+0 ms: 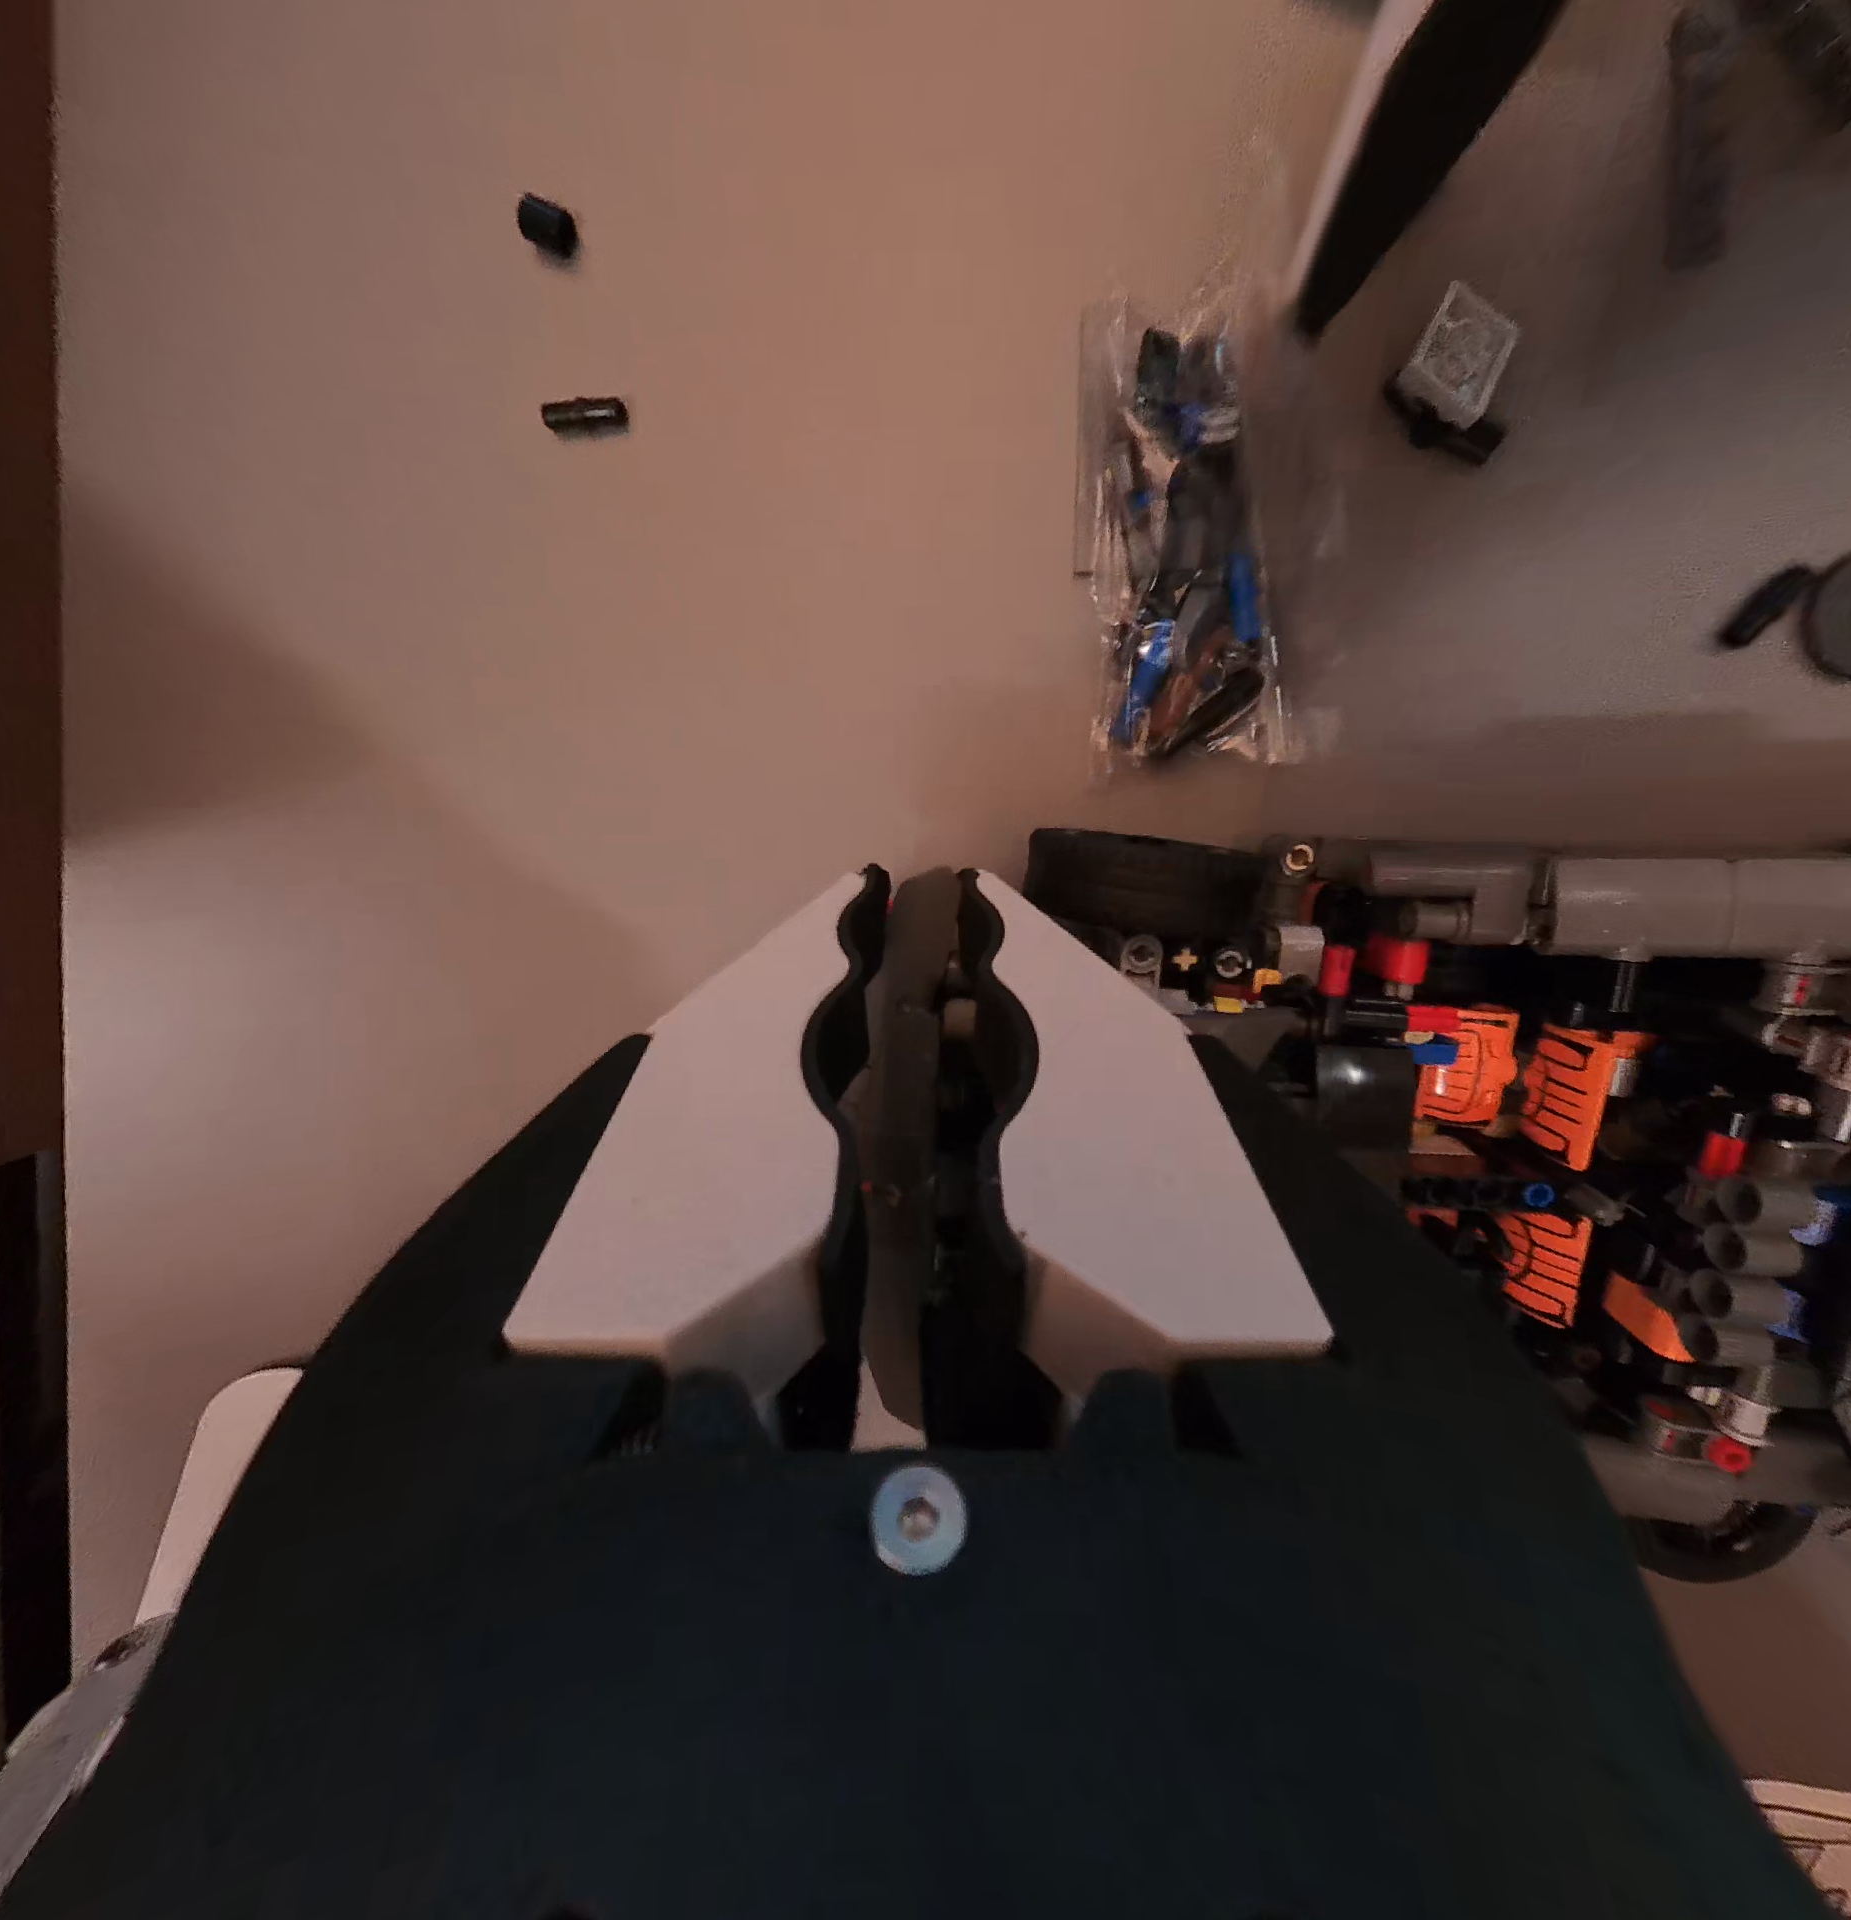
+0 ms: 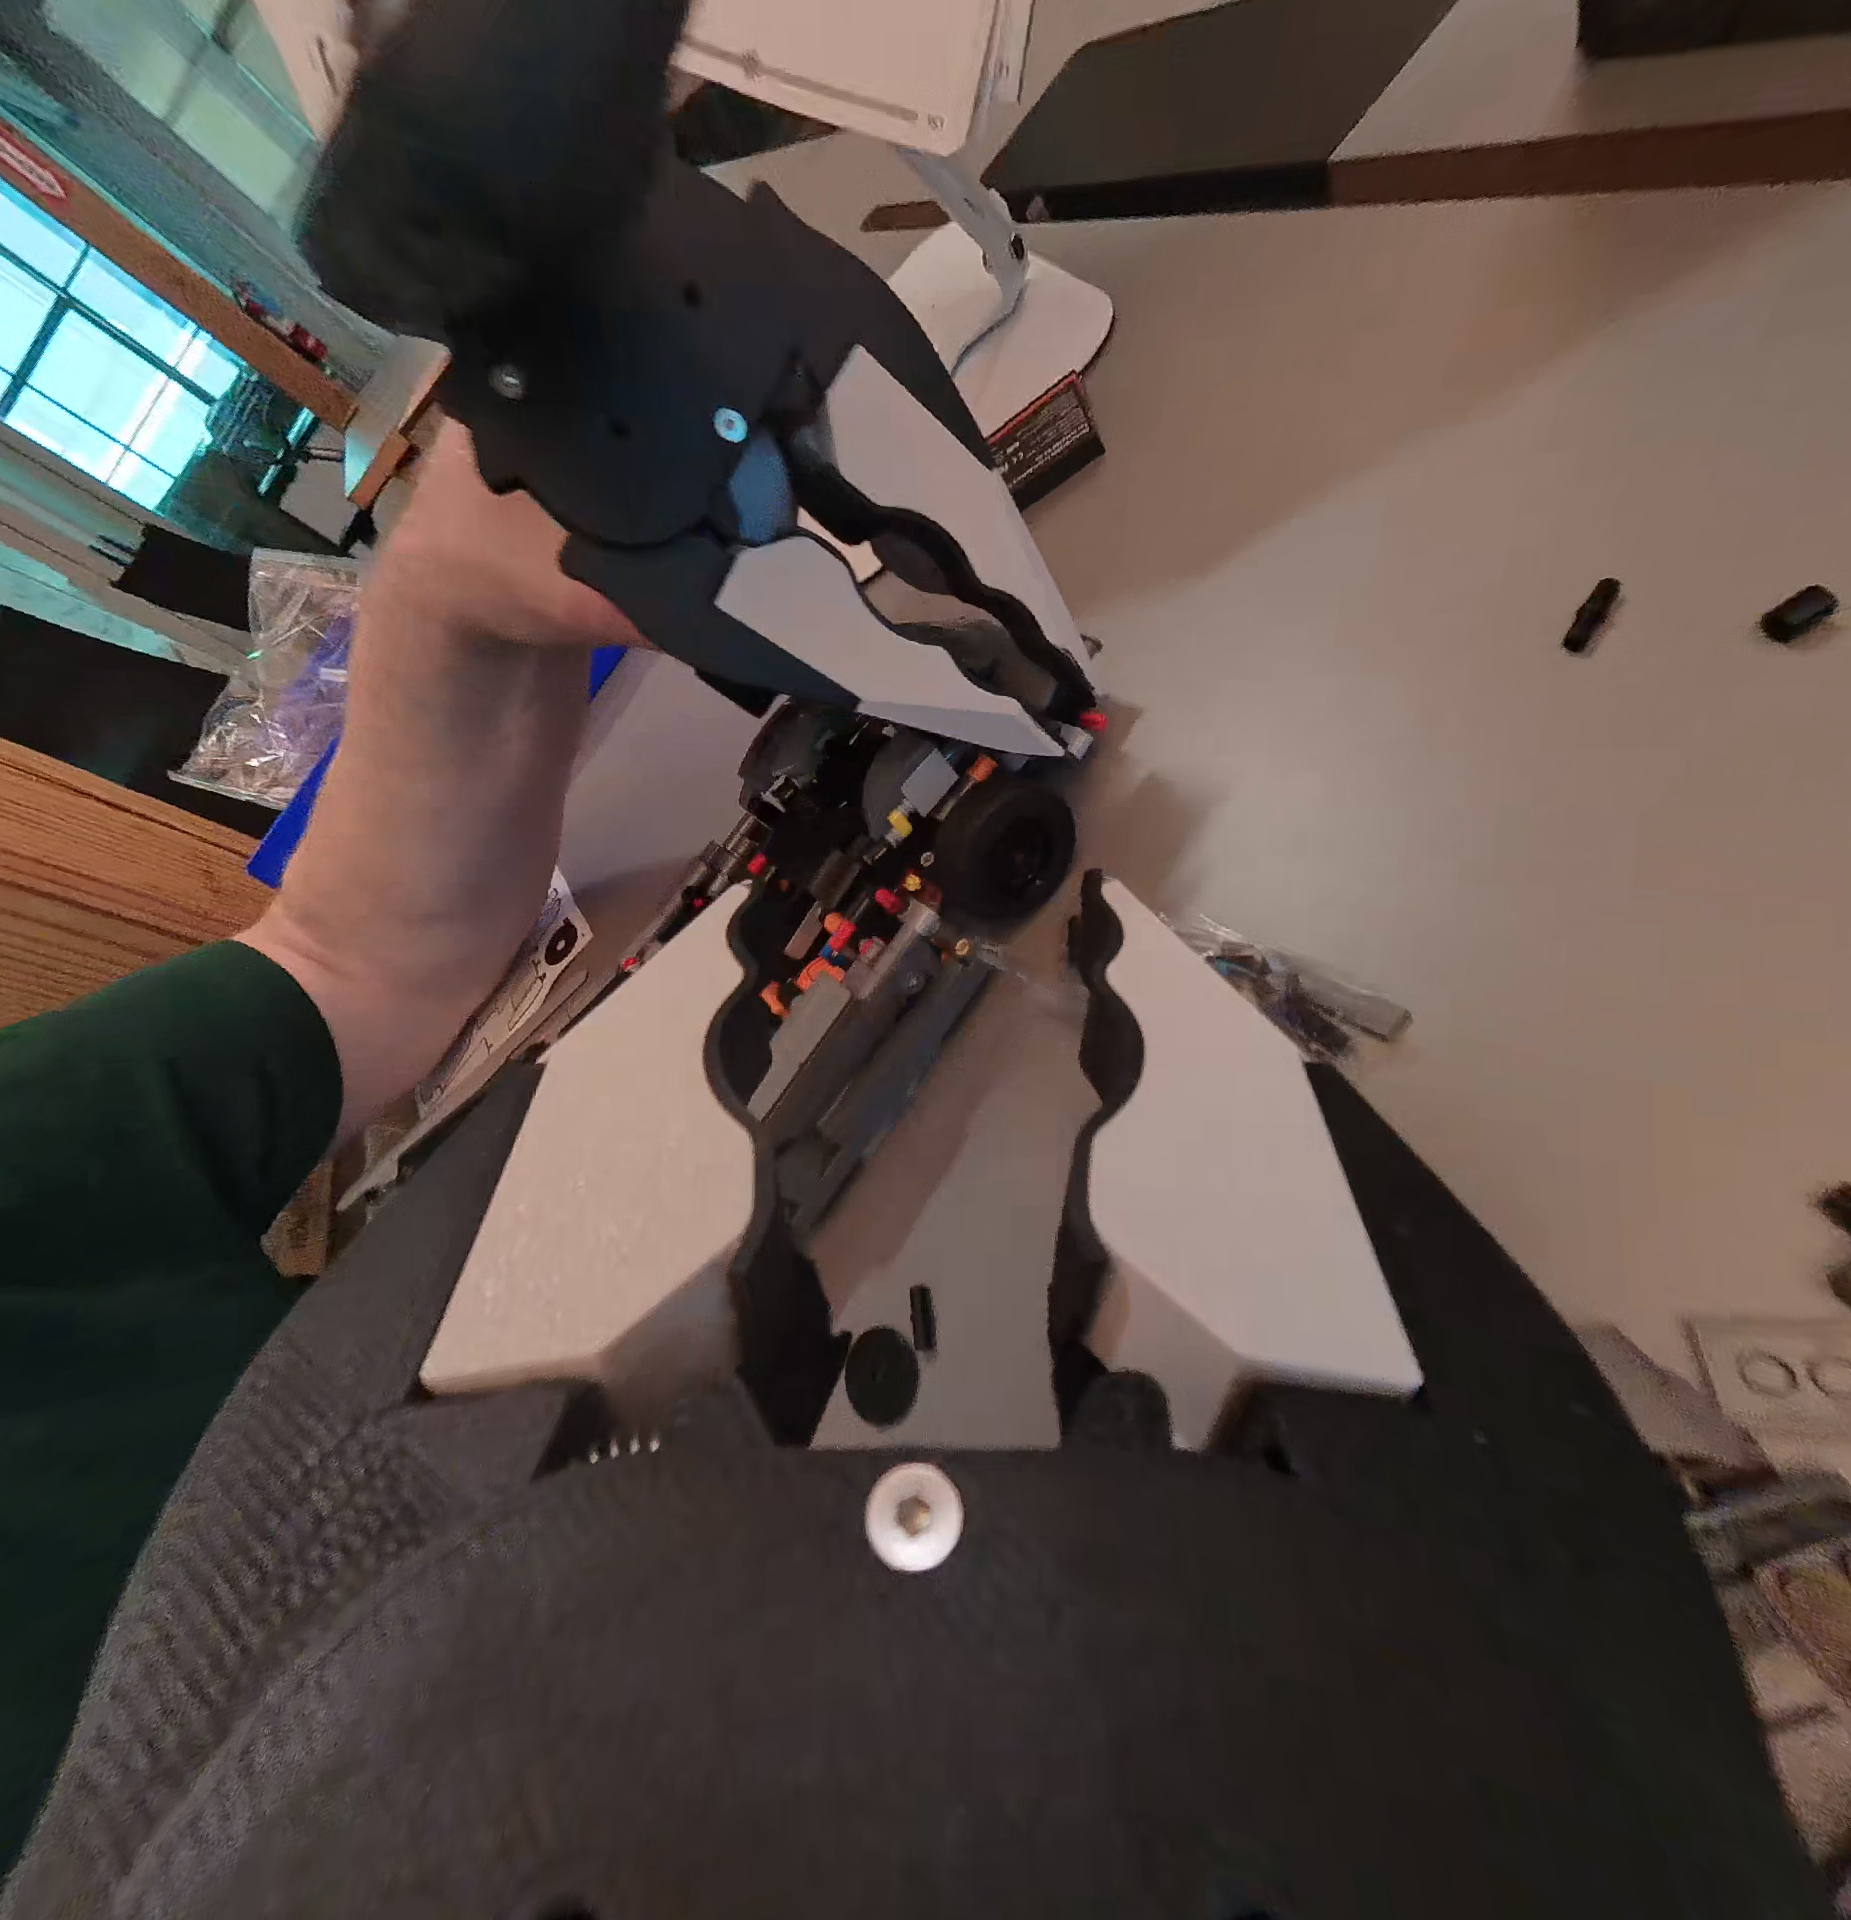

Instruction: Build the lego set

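Observation:
The partly built Lego car, grey and black with orange parts, lies on the beige table to the right of my left gripper. The left gripper is shut on a dark grey Lego piece, with its tips close to the car's front tyre. In the right wrist view, the left gripper is held by a hand just above the car and its wheel. My right gripper is open and empty, its fingers on either side of the car's body as seen from above.
A clear bag of small parts lies beyond the car. Two small black pieces lie apart on the table. A grey piece and a black ring lie at the far right. A white stand base is behind. The grippers' ends are close to 10 cm from one another.

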The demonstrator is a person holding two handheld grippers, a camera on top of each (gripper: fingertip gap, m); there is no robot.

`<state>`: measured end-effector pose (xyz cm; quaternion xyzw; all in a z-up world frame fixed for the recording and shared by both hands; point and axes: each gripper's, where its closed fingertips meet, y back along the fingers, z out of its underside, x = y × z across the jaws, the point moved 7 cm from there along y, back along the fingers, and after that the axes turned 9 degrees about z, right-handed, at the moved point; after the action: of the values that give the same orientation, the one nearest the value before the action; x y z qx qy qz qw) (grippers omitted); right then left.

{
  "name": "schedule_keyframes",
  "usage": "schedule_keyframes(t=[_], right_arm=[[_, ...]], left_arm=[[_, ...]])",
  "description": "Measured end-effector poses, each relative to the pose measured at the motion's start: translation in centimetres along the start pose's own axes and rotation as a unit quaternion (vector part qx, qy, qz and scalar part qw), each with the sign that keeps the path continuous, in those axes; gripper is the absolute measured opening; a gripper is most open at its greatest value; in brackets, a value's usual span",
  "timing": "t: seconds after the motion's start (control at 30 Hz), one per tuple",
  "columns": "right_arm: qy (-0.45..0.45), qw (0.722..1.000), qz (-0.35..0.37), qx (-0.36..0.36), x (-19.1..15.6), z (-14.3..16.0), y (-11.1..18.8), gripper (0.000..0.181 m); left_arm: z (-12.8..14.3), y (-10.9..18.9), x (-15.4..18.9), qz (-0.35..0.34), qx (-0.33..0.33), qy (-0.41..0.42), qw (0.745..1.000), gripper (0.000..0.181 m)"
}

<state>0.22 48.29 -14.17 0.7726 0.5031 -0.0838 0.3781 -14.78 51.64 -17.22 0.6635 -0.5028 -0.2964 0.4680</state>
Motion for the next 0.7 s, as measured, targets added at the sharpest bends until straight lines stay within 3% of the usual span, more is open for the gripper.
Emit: schedule_keyframes(t=[0.03,0.3,0.47,0.6,0.7], right_arm=[[0.005,1.000,0.004,0.005,-0.1,0.1,0.6,0.057],[0.012,0.999,-0.009,0.045,0.1,-0.3,3.5,0.056],[0.054,0.996,0.045,0.054,0.3,-0.5,4.3,0.051],[0.075,0.994,0.070,0.047,1.0,-0.2,4.0,0.047],[0.104,0.993,0.042,0.043,0.5,-0.2,4.1,0.038]], left_arm=[[0.1,-0.3,-0.1,0.000,-0.003,0.002,1.000,0.011],[-0.4,1.4,-0.8,-0.039,-0.041,0.029,0.998,0.034],[-2.0,4.3,-0.4,-0.081,-0.013,0.025,0.996,0.050],[-2.9,5.6,-1.0,-0.105,-0.029,0.037,0.993,0.052],[-4.4,7.1,-0.5,-0.136,-0.050,0.004,0.989,0.044]])
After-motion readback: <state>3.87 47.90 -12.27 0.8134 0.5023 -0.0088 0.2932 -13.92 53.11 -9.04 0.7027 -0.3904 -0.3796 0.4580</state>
